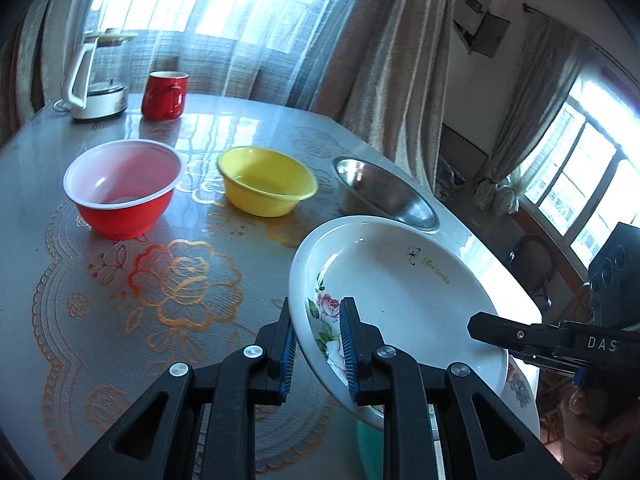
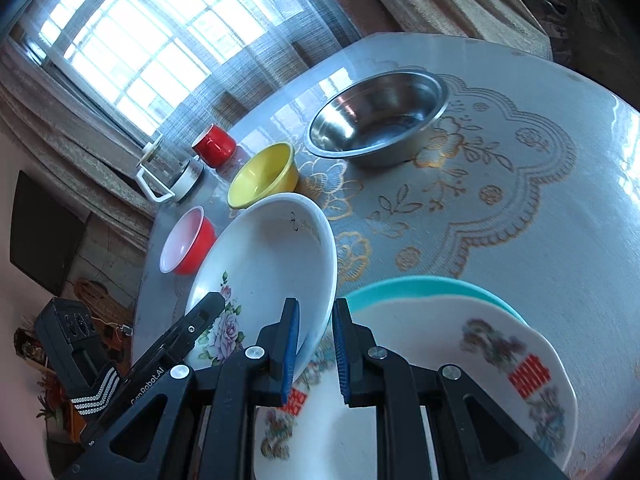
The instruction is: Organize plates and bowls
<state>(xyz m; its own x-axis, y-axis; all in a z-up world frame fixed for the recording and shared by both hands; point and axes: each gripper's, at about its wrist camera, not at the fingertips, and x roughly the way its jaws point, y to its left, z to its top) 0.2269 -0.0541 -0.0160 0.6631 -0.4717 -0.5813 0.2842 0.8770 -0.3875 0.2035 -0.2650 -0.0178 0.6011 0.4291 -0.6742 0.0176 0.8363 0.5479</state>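
Note:
A white rose-patterned plate (image 1: 404,292) is held tilted above the table, its near rim between the blue pads of my left gripper (image 1: 318,350), which is shut on it. In the right wrist view the same plate (image 2: 268,268) has its rim between the jaws of my right gripper (image 2: 316,350), which stand slightly apart around it. Below lies a white plate with red characters (image 2: 460,364) on a teal plate (image 2: 420,286). A red bowl (image 1: 122,188), a yellow bowl (image 1: 266,180) and a steel bowl (image 1: 384,194) stand in a row behind.
A red mug (image 1: 165,95) and a white glass kettle (image 1: 98,80) stand at the table's far edge by the curtained window. The round table (image 1: 120,280) has a floral cover. A chair (image 1: 534,260) stands off its right edge.

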